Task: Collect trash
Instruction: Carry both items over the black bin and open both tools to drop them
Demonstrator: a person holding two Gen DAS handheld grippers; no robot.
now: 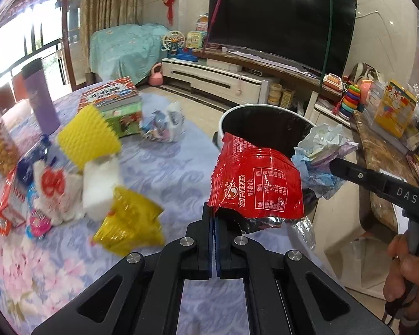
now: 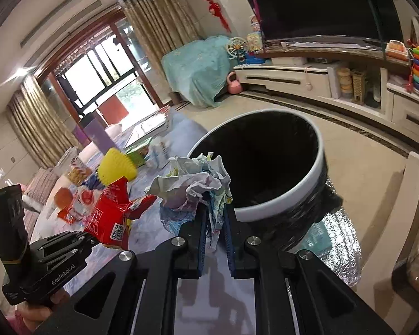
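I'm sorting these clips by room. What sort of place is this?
Most likely a home living room: a big television on a low cabinet, curtains by a balcony door, and children's toys.

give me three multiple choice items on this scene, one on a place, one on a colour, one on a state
1. Where is the bin relative to the table?
A. on the table
B. beside the table's edge
C. under the TV

2. What colour is the wrapper in the left gripper?
A. red
B. green
C. white

3. What is the right gripper doing?
A. open, empty
B. shut, empty
C. shut on crumpled paper

Answers: 1 B, the bin stands on the floor by the table's edge. 2 A, the clamped wrapper is red. 3 C, paper sits pinched between the jaws.
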